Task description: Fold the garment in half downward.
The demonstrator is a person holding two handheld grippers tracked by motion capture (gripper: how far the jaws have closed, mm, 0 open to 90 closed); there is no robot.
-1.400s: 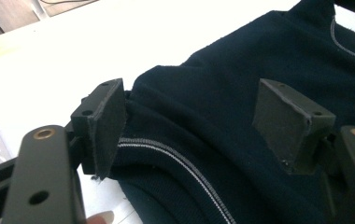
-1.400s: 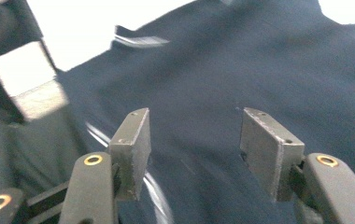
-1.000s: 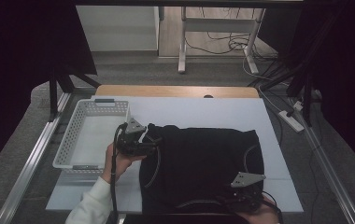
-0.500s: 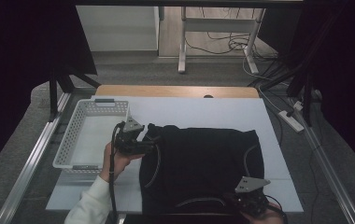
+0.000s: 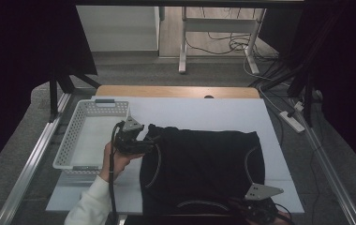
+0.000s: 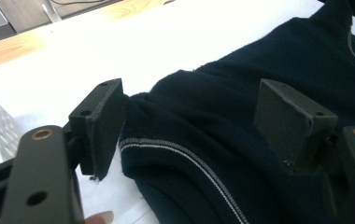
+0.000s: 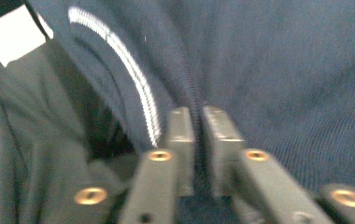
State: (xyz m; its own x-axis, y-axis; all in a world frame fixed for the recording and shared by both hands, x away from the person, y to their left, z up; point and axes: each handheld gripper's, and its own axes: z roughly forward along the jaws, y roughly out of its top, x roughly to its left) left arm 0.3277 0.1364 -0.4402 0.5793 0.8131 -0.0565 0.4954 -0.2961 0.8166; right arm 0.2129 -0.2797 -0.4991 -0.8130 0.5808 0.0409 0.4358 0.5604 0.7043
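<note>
A dark navy garment [image 5: 204, 159] with thin pale piping lies spread on the white tabletop [image 5: 204, 112]. My left gripper [image 5: 149, 140], held in a hand, sits at the garment's left edge. In the left gripper view [image 6: 194, 102] its jaws stand open and wide, with a raised fold of the garment [image 6: 241, 116] between them and the pads not pressing it. My right gripper [image 5: 246, 206] is at the garment's near right edge. Its jaws [image 7: 198, 116] pinch a ridge of the cloth [image 7: 283, 60]. They have just closed and eased open slightly, with cloth still between them.
A white perforated basket [image 5: 66, 145] stands on the table's left side, just left of my left gripper. A wooden strip [image 5: 176, 91] runs along the far edge. A power strip [image 5: 292, 119] and cables lie on the floor to the right. Metal rails flank the table.
My right gripper has shifted toward the near right along the garment's front edge. The left gripper and hand have stayed where they were.
</note>
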